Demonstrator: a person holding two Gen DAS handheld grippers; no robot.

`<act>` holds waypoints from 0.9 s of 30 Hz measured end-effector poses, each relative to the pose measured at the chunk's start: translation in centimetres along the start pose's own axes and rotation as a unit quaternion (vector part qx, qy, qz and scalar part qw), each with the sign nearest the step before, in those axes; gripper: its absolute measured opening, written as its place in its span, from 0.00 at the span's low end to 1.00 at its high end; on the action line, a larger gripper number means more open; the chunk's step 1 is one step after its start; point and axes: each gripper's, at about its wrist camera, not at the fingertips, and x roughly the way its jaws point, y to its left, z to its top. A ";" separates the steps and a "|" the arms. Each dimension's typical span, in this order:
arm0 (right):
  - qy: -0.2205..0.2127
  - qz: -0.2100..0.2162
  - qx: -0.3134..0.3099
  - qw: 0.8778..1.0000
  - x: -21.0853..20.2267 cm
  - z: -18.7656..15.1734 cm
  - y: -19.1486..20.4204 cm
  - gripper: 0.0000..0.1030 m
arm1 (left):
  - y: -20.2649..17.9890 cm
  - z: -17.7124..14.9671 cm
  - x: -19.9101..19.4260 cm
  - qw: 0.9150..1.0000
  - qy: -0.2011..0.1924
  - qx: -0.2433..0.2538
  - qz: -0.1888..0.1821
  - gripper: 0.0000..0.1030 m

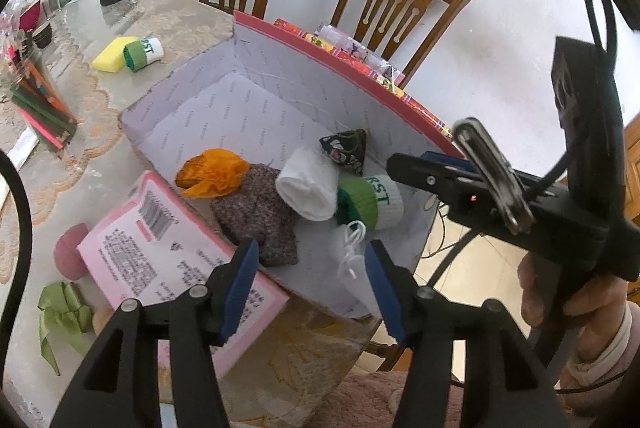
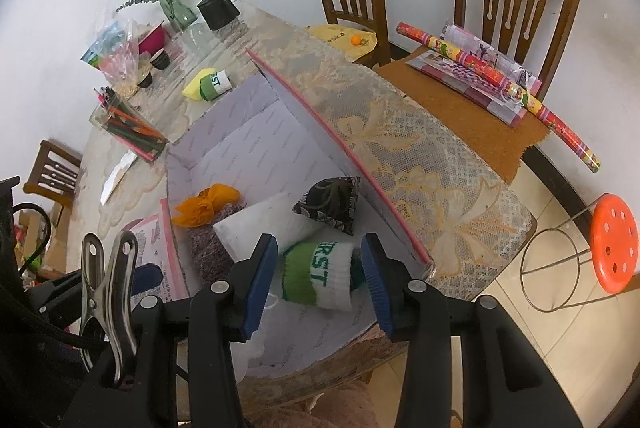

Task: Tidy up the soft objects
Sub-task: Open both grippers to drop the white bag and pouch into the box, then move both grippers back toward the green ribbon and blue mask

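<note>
rolled sock [image 2: 320,274] lettered "rst" in box [image 2: 224,163], second one [image 2: 216,83] on table [image 2: 420,155]

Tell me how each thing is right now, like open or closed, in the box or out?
Left claw: open, nothing in it.
Right claw: open, above the green-and-white rolled sock.
Cardboard box: open, flaps out.
White rolled cloth: in the box.
Orange cloth: in the box, crumpled.
Dark triangular pouch: in the box.
Yellow sponge: outside, on the table.
Second rolled sock: outside, against the sponge.
</note>
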 end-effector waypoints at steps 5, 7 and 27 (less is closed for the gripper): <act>-0.011 -0.003 0.002 1.000 -0.6 -0.3 0.8 0.43 | 1.5 -0.4 -1.2 1.000 -0.007 -0.003 0.008 0.57; -0.015 -0.003 0.001 1.000 -0.9 -0.6 1.4 0.43 | 2.3 -0.8 -1.9 1.000 -0.012 -0.005 0.014 0.57; -0.020 0.000 -0.025 0.999 -2.5 -6.1 11.1 0.43 | 10.9 -5.4 -8.0 0.998 -0.030 -0.033 0.041 0.57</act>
